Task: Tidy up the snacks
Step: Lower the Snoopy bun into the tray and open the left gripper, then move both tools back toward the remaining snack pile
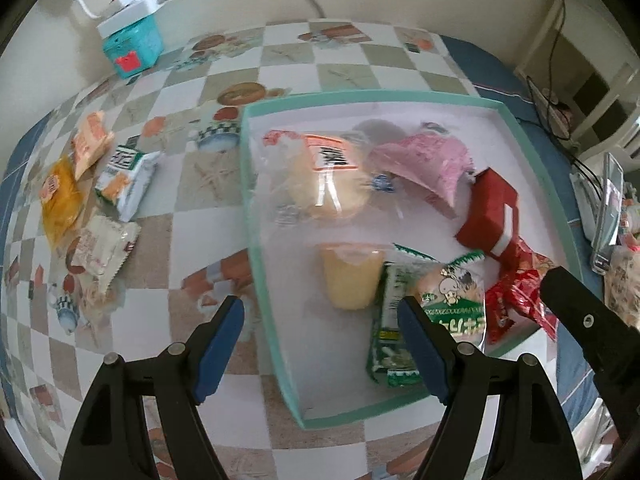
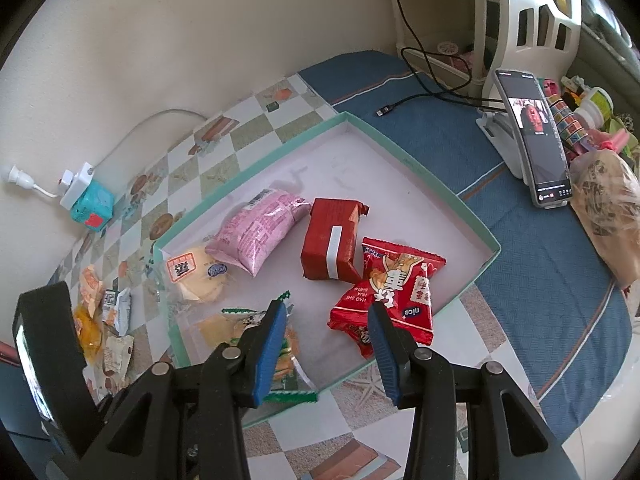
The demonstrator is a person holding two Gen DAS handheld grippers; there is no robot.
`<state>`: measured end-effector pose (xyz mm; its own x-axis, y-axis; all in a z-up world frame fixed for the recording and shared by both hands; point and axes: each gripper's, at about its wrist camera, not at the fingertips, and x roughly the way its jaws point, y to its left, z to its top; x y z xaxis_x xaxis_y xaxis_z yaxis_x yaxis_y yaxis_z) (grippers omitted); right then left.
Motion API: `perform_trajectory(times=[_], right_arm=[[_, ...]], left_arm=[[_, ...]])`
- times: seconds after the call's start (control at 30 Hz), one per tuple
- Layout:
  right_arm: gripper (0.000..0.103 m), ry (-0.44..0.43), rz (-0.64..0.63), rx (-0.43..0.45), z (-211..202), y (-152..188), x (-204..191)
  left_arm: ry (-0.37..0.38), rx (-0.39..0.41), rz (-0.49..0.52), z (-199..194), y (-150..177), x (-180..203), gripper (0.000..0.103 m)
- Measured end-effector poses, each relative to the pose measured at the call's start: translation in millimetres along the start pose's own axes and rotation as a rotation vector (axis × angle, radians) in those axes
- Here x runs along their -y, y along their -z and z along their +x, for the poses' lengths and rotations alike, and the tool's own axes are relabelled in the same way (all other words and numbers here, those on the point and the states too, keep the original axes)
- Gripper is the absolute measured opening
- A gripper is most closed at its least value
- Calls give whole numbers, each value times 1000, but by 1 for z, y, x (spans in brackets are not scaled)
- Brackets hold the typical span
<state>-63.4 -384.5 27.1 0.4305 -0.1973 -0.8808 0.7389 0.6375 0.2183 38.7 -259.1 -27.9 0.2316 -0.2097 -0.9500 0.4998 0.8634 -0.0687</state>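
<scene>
A shallow teal-rimmed tray (image 1: pixel 256 216) (image 2: pixel 452 196) lies on the checkered table. It holds a pink packet (image 1: pixel 424 160) (image 2: pixel 256 232), a red box (image 1: pixel 488 212) (image 2: pixel 332 240), red peanut bags (image 2: pixel 396 288), a clear-wrapped bun (image 1: pixel 328 184) (image 2: pixel 200 276), a yellow jelly cup (image 1: pixel 352 276) and green packets (image 1: pixel 452 300). Several loose snack packets (image 1: pixel 92 200) (image 2: pixel 104 316) lie on the table left of the tray. My left gripper (image 1: pixel 320 344) is open and empty above the tray's near left rim. My right gripper (image 2: pixel 328 344) is open and empty above the tray's near edge.
A teal box with a white power adapter (image 1: pixel 132 40) (image 2: pixel 88 196) stands by the wall. A phone on a stand (image 2: pixel 532 140), cables, a plastic bag (image 2: pixel 604 216) and small items sit on the blue cloth to the right. A white chair stands behind.
</scene>
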Motion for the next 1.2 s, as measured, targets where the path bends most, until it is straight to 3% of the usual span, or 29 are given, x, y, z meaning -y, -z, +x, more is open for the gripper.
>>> perform_trajectory(times=[0.23,0.4,0.6,0.77,1.0,1.2], right_arm=[[47,7,11,6,-3,-1,3],[47,7,9,7,-3,-1,3],[50,9,1,0,0,1,-2],[52,15,-26,-32,10,5,-12],[64,20,-106,-36,12,13,-39],[79,22,-159,-18,10,18,-58]], left_arm=[[28,1,11,0,-1,5,80],[29,1,-39,-4,-3,-8,80],[-36,-22,-172,-9,-6,-48,80],[-82,-27,-319,-14,-3,-96,89],[-134,22,-477,-34,5,-157,92],[-161,77,-535,-54,9,-186,93]])
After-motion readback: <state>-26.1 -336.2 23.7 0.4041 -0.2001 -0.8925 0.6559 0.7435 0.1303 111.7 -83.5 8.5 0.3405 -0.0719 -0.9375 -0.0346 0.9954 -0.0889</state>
